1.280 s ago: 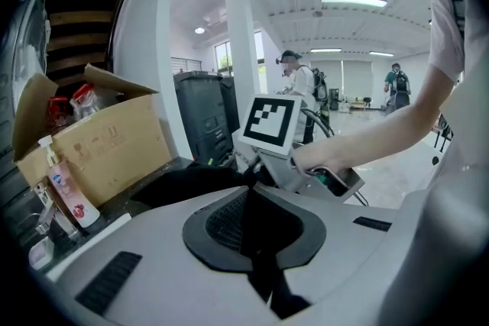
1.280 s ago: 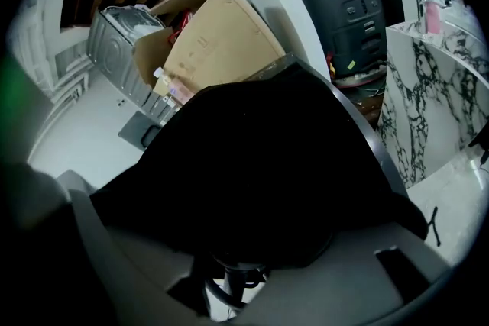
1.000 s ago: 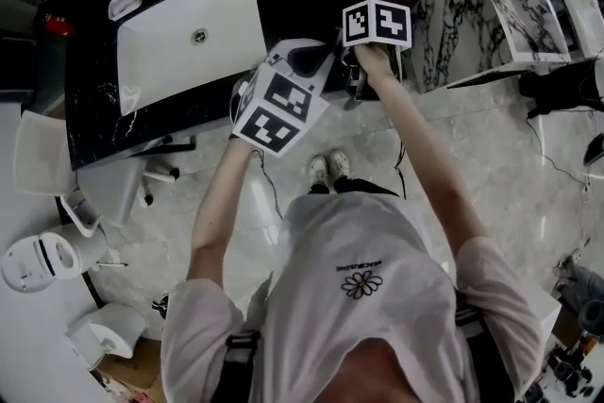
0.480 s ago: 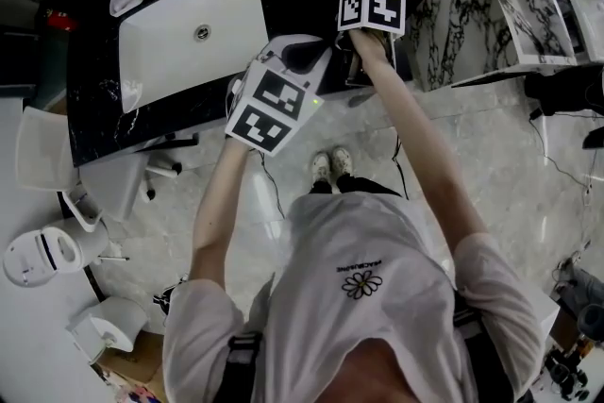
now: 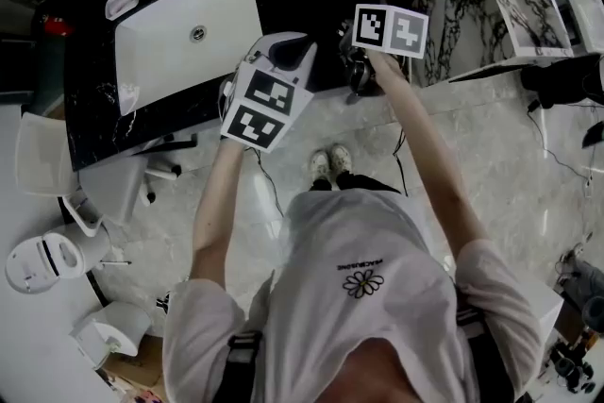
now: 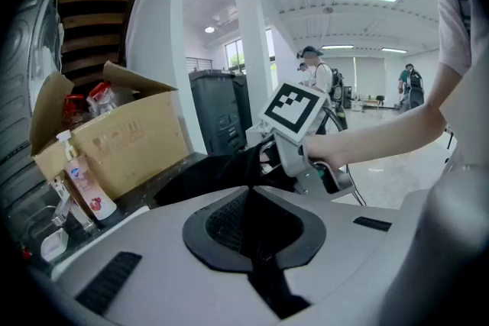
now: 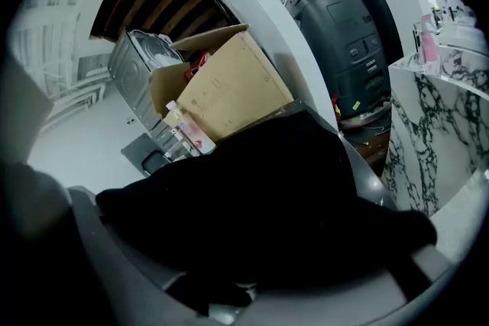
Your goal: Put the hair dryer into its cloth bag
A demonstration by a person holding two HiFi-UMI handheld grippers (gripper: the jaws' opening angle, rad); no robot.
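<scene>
Black cloth bag [image 6: 214,175] judged soft and limp: fingers of left gripper [image 6: 254,198] clamp a fold, right gripper [image 7: 260,202] fingers, just opened wide, loosely straddle its bulk; best held by the mouth hem.

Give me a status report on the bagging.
Left hand-held gripper shut on cloth bag. Right hand-held gripper jaws just opened wider, bag between them. Hair dryer not visible. Cardboard box behind, not in the way.
</scene>
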